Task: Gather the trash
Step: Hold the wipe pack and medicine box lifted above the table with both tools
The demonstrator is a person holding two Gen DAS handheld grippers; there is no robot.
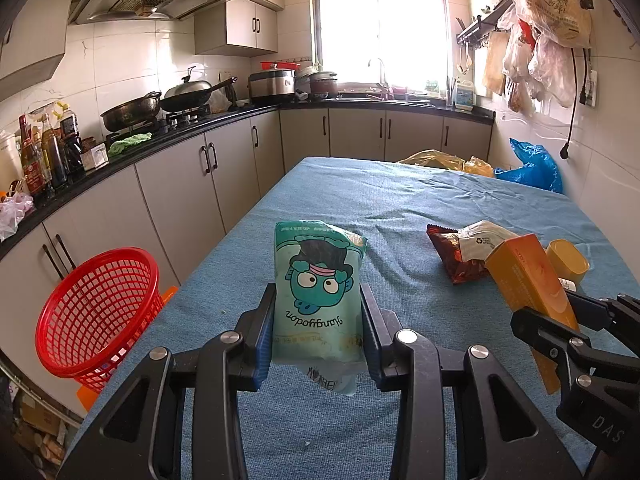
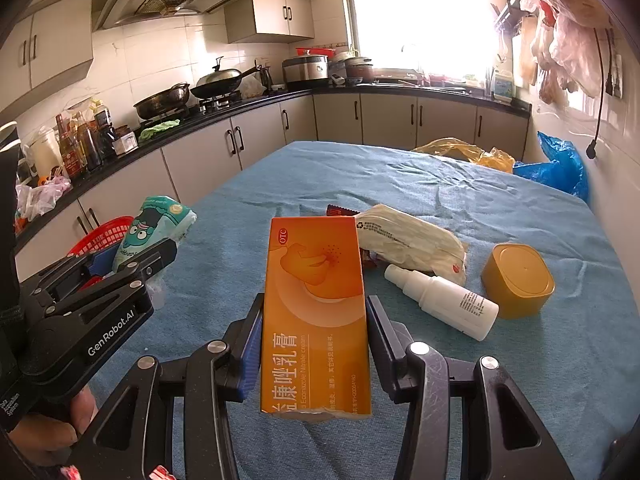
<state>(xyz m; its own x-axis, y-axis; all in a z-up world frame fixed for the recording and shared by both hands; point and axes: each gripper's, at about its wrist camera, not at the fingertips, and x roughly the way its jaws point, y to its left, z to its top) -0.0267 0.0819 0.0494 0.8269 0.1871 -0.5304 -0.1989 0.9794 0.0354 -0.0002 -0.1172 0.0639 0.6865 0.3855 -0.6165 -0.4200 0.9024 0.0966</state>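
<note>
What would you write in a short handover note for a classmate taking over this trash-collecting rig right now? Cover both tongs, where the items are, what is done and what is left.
Left tongs: shut on the teal snack bag, held above the blue-covered table.
Right tongs: shut on the orange medicine box, also lifted.
Red basket: beside the table's left edge; whether anything is inside cannot be told.
Still on the table: brown wrapper, white crumpled packet, white spray bottle, yellow tub.
Done: two items picked up.
Left: probably drop both into the basket, then collect the other four.
</note>
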